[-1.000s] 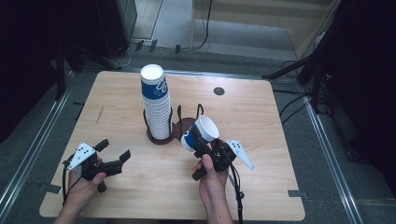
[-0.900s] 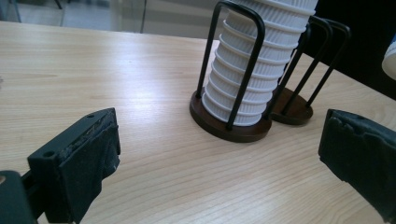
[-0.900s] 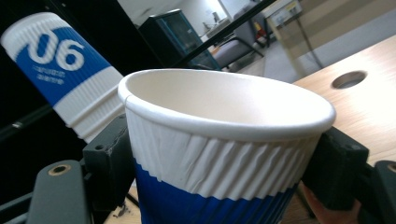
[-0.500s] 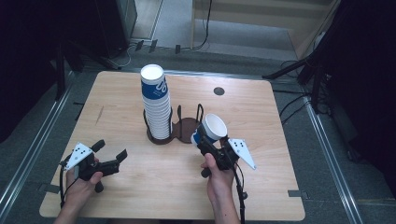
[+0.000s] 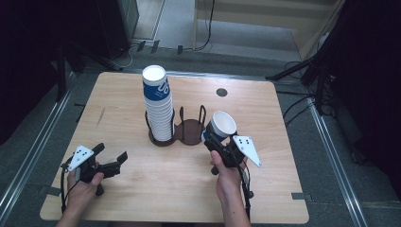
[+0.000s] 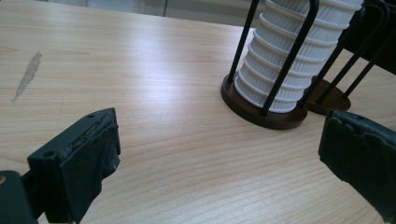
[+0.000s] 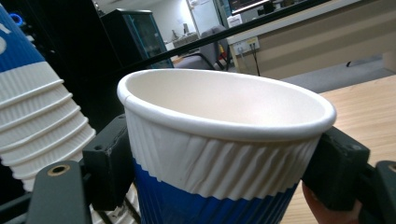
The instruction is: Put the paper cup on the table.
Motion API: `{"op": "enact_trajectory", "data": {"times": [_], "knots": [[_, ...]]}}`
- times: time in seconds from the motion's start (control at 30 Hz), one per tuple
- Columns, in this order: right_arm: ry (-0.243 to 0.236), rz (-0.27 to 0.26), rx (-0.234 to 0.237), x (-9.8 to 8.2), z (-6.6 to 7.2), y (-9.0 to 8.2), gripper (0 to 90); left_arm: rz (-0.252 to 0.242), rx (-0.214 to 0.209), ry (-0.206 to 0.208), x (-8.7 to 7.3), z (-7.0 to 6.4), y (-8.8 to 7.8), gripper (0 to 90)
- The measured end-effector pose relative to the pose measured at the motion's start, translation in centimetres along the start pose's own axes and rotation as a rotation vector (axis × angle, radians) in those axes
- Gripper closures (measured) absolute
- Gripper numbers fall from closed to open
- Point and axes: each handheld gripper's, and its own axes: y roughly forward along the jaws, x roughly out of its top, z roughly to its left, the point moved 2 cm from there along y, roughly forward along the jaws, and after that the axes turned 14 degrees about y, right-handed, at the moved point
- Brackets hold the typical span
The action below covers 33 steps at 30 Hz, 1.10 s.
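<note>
The right gripper (image 5: 218, 141) clamps one blue-and-white ribbed paper cup (image 5: 221, 126) at centre-right of the high view, beside the dark two-ring wire cup holder (image 5: 189, 130); its left ring holds the tall stack of matching cups (image 5: 158, 105), its right ring is empty. Judging by this, one cup is separated and not yet set down; the left gripper (image 5: 112, 161) waits at lower left, jaws wide, holding nothing.

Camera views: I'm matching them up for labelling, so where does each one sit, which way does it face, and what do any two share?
High view: above the person's side, facing forward and down on the table; both forearms and each hand-held gripper show.
Left gripper view: rides the left hand-held gripper, facing the stack of cups past its open jaws.
Right gripper view: rides the right hand-held gripper, jaws clamped on a single paper cup.
Shared: the stack appears in all three.
</note>
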Motion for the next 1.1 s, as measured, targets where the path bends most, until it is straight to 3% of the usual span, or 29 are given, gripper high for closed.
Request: {"op": "enact_trajectory", "data": {"times": [0.33, 0.6, 0.83, 1.1], "knots": [[-0.067, -0.020, -0.059, 0.9, -0.8, 1.0, 21.0, 0.022, -0.001, 0.021, -0.6, 0.0, 0.3, 0.0], [-0.122, -0.029, -0.119, 1.2, -1.8, 2.0, 21.0, 0.022, -0.005, 0.011, -0.6, 0.1, 0.3, 0.0], [-0.115, -0.022, -0.133, 1.4, -2.4, 2.7, 20.8, 0.020, -0.007, 0.014, -0.6, 0.1, 0.3, 0.0], [-0.146, -0.027, -0.159, 1.8, -3.2, 3.6, 20.8, 0.028, 0.001, 0.017, -0.6, 0.1, 0.3, 0.0]]}}
